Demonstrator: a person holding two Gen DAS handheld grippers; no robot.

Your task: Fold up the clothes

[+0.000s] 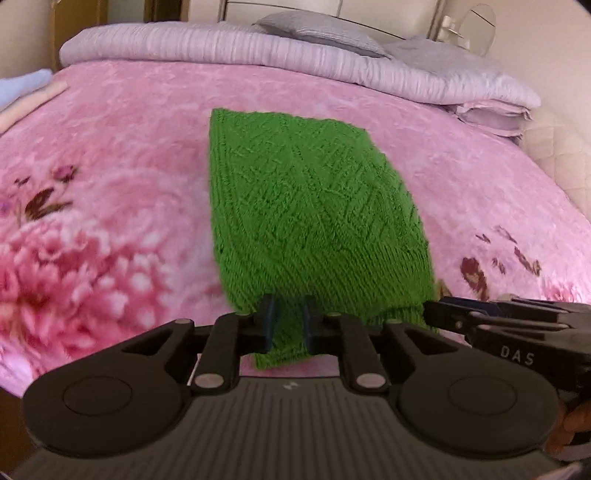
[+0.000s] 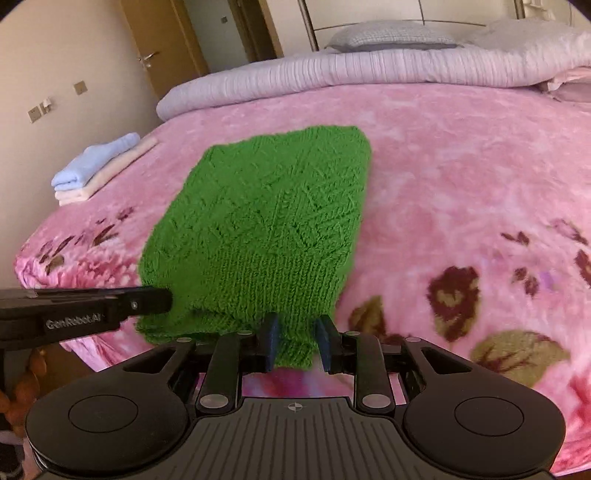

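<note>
Left gripper (image 1: pixel 288 325): two blue-padded fingers (image 1: pixel 269 321) set close together, clamped on the near edge of the green knitted garment (image 1: pixel 306 206); a short tab of knit hangs out below the pads toward the camera. Black linkage arms and ribbed body fill the lower frame. The gripper points downward at a slant across the bed toward the garment.

Right gripper (image 2: pixel 297 341): blue-padded fingers (image 2: pixel 271 339) a little wider apart than the left pair, with a thicker bunch of the same garment's (image 2: pixel 266 221) near edge between them. The pads press on the knit from both sides. The gripper points downward at a slant, like the left one.

Relation of the two: in the left wrist view the right gripper (image 1: pixel 443 314) enters from the right edge, its tip at the garment's near right corner. In the right wrist view the left gripper (image 2: pixel 162 299) enters from the left edge, its tip at the garment's near left corner. Both hold the same near edge, side by side.

Garment: green, ribbed and patterned knit, folded into a long panel, its far part lying on the pink floral blanket (image 2: pixel 461 177), its near edge raised in the grippers.

Beyond the garment: a folded lilac quilt (image 2: pixel 351 70) and grey pillow (image 2: pixel 391 35) at the head of the bed. Left of the garment, at the bed's edge: a stack of folded light-blue and cream cloths (image 2: pixel 96 166).
</note>
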